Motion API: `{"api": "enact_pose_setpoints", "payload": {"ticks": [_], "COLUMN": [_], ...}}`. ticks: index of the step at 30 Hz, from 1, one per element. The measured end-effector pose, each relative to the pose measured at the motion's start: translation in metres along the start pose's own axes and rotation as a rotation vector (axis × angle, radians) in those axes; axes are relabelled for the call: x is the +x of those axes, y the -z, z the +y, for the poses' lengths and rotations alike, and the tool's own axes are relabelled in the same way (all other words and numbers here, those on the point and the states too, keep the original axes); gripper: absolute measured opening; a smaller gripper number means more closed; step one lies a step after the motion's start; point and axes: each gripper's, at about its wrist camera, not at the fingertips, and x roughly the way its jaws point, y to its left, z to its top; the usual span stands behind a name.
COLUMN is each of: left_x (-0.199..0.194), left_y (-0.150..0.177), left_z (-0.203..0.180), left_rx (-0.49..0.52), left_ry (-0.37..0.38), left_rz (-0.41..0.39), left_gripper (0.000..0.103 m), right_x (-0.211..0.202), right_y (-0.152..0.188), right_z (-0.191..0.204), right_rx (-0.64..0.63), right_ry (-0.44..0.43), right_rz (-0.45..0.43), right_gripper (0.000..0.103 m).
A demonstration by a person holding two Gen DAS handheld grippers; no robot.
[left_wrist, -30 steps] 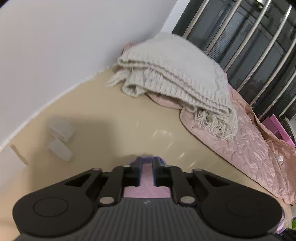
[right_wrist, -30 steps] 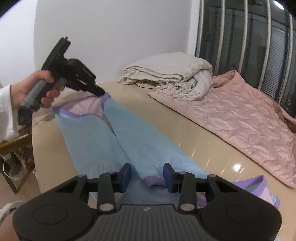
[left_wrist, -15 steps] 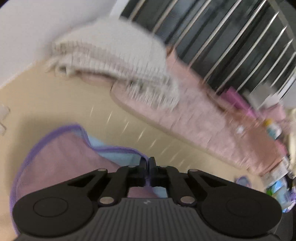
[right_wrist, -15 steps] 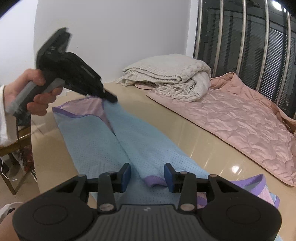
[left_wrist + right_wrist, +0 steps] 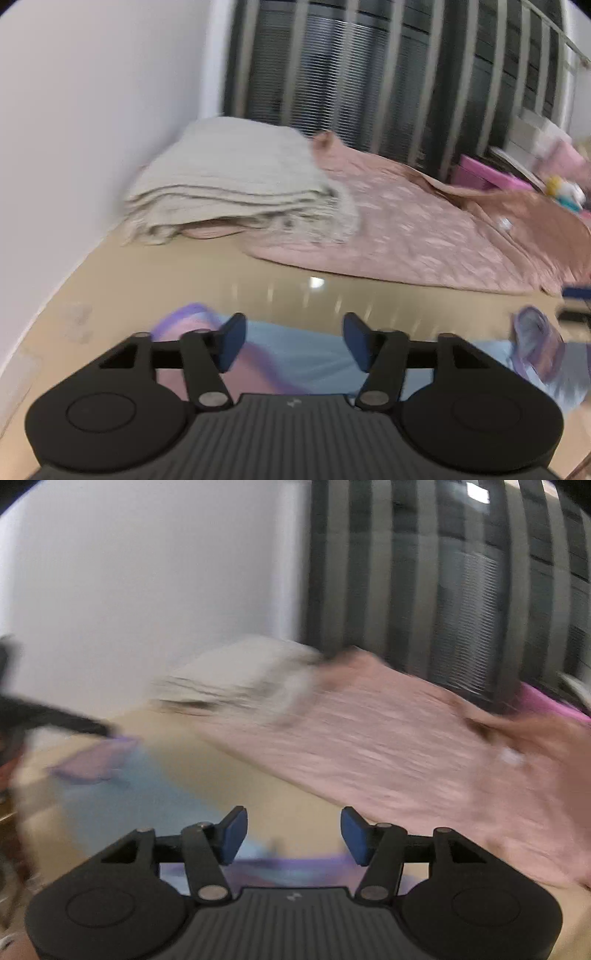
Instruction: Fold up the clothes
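Observation:
A light blue mesh garment (image 5: 303, 354) with purple trim and a pink lining lies flat on the beige table (image 5: 155, 280). My left gripper (image 5: 293, 341) hovers just above it, open, with nothing between its blue pads. In the blurred right wrist view the same garment (image 5: 122, 786) stretches away to the left, its purple hem (image 5: 295, 864) under my right gripper (image 5: 293, 830), which is open and empty. The other gripper shows as a dark smear (image 5: 55, 720) at the garment's far end.
A folded cream knitted blanket (image 5: 236, 184) sits against the white wall at the table's back. A pink quilted cover (image 5: 424, 236) spreads along the right side before a barred window. Pink boxes and small items (image 5: 517, 177) crowd the far right.
My left gripper was shut on the garment's purple-trimmed end and has now opened and swung right. The right gripper opened wider and lifted, moving fast enough to blur its view.

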Motion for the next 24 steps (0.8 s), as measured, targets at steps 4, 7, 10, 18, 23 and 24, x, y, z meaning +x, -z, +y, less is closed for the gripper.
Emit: {"api": "enact_pose_setpoints", "payload": {"ticks": [4,7,10,18,23,24], "left_x": [0.030,0.041,0.038,0.037,0.037,0.036], "left_y": [0.009,0.021,0.029,0.028,0.026,0.025], "left_z": [-0.024,-0.031,-0.031,-0.029,-0.027,-0.028], "left_rx": [0.064,0.069,0.087,0.073,0.069,0.069], "left_ry": [0.008,-0.018,-0.051,-0.069,-0.075,-0.077], "left_rz": [0.081,0.130,0.133,0.145,0.152,0.156], "left_gripper": [0.062,0.062,0.065,0.070,0.073,0.073], "right_x": [0.041,0.054,0.015,-0.059,-0.062,-0.067], "right_y": [0.000,0.004,0.011,0.092,0.116,0.113], "right_z": [-0.018,-0.015,-0.009,0.023,0.033,0.032], "right_rx": [0.057,0.077,0.048,-0.043,-0.025,-0.010], "right_ry": [0.080,0.076,0.166,0.280,0.232,0.214], "right_rz": [0.172,0.196,0.019,-0.142,-0.049,-0.044], "right_gripper": [0.026,0.004,0.003,0.003,0.004,0.005]}}
